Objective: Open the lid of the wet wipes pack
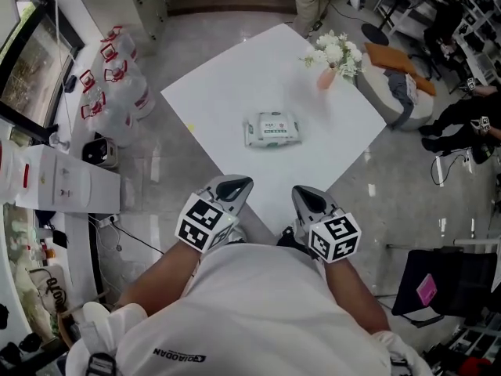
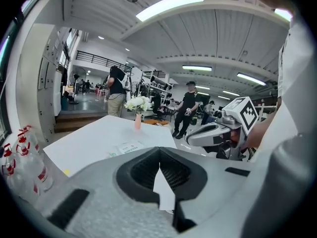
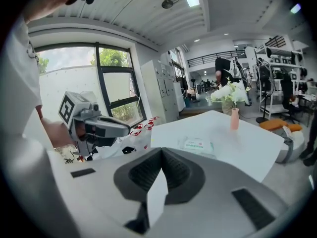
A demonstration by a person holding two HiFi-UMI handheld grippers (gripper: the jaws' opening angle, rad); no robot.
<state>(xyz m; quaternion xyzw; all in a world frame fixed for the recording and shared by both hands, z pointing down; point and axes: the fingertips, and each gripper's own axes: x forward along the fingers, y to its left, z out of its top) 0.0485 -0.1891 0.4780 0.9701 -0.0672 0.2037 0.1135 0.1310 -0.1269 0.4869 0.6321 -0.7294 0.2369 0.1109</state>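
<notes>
Both of my grippers are held close in front of the person's body, short of the near corner of the white worktop. The left gripper has its fingers drawn together at the tips with nothing between them. The right gripper is the same: fingers closed and empty. The wet wipes pack lies flat near the middle of the worktop, well ahead of both grippers, with its labelled face up. Its lid looks closed and flush, though from here I cannot make out which edge carries the lifting tab. A pink vase of white flowers stands by the far corner, well apart from the pack, so I doubt it will get in my way. I expect the pack to be light and soft, a film pouch that dents under pressure and slides easily on this smooth top. The lid itself should be a stiffer plastic flap on a hinge. My plan would be to pin the pouch body down by one end with one gripper, pressing gently so it does not squash. With the other I would open the fingers narrowly and catch the lid's free lip, opposite the hinge, then peel upward. If I only pull the lid, I think the whole pack will lift.
</notes>
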